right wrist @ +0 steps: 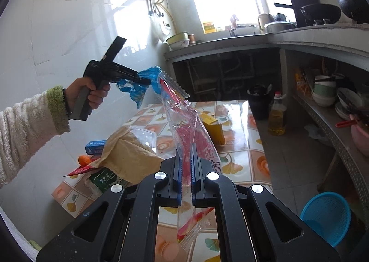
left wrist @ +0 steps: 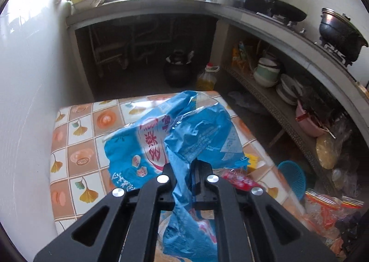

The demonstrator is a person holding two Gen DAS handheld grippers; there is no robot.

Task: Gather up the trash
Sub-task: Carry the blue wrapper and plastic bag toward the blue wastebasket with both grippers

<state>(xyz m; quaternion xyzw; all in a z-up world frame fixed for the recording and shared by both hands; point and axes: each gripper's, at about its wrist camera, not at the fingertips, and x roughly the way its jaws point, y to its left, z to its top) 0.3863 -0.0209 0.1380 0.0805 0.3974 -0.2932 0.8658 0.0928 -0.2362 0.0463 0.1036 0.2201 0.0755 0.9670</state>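
While both wrappers hang above the tiled desk (right wrist: 233, 110) | your left gripper (left wrist: 182, 169) jaws pinch the blue snack bag (left wrist: 196, 128) | right gripper (right wrist: 185, 169) jaws clench the red-and-clear wrapper (right wrist: 184, 123), likely raised for carrying to a bin.

Bare tiled counter (left wrist: 76, 137) lies open beside the wall; a brown paper bag (right wrist: 129, 158), yellow box (right wrist: 213, 127) crowd its near end.

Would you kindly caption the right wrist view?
Right claw grips a red-and-clear wrapper; left claw holds blue packaging.
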